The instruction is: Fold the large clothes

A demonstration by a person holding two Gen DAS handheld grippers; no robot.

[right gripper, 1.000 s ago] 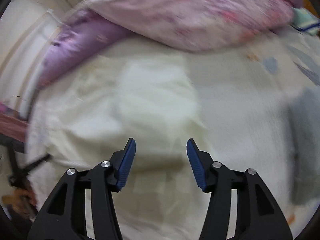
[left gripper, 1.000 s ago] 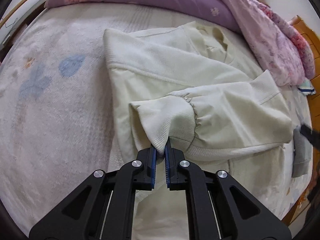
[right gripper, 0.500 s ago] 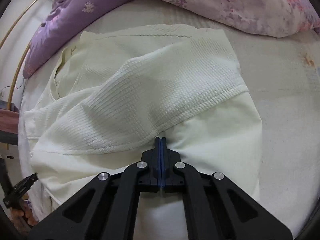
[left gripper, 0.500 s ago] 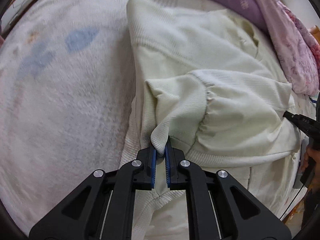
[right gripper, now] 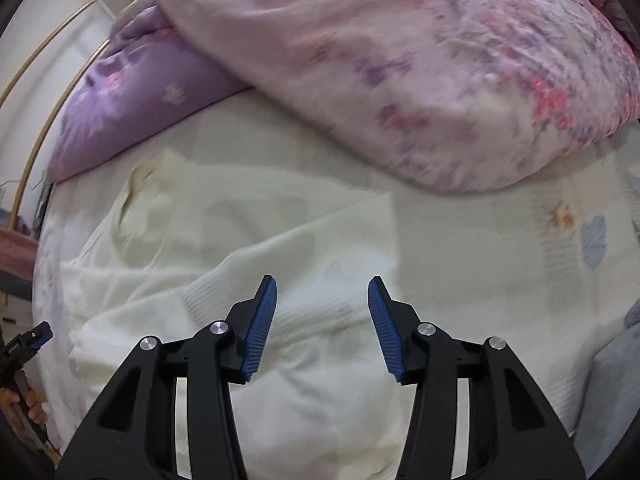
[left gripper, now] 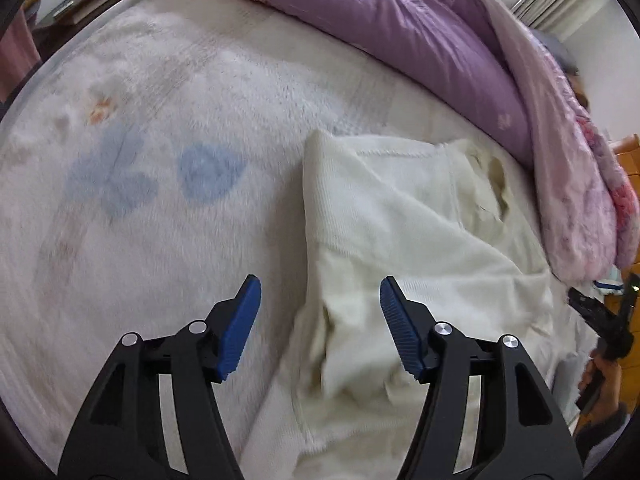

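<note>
A cream knitted sweater (left gripper: 400, 232) lies flat on the bed, its sleeves folded across the body. In the left wrist view my left gripper (left gripper: 320, 320) hovers over the sweater's left edge; its jaws are opening and nothing is pressed between the blue pads (left gripper: 238, 328). The dropped sleeve cuff (left gripper: 352, 360) lies crumpled just below it. In the right wrist view the same sweater (right gripper: 248, 264) spreads under my right gripper (right gripper: 322, 324), whose jaws are opening with only cloth beneath them, not gripped. The other gripper shows small at the left edge (right gripper: 28, 340).
A purple quilt (left gripper: 380, 28) and a pink flowered quilt (right gripper: 420, 80) are heaped along the far side of the bed. The white fleecy bedspread (left gripper: 140, 160) with blue prints stretches to the left. A grey cloth (right gripper: 616, 392) lies at the right. A hand (left gripper: 604, 376) holds the other gripper.
Both grippers have let go of the sweater: the left dropped the sleeve cuff, the right released the fold. Both have pulled back and now stand with jaws apart.
</note>
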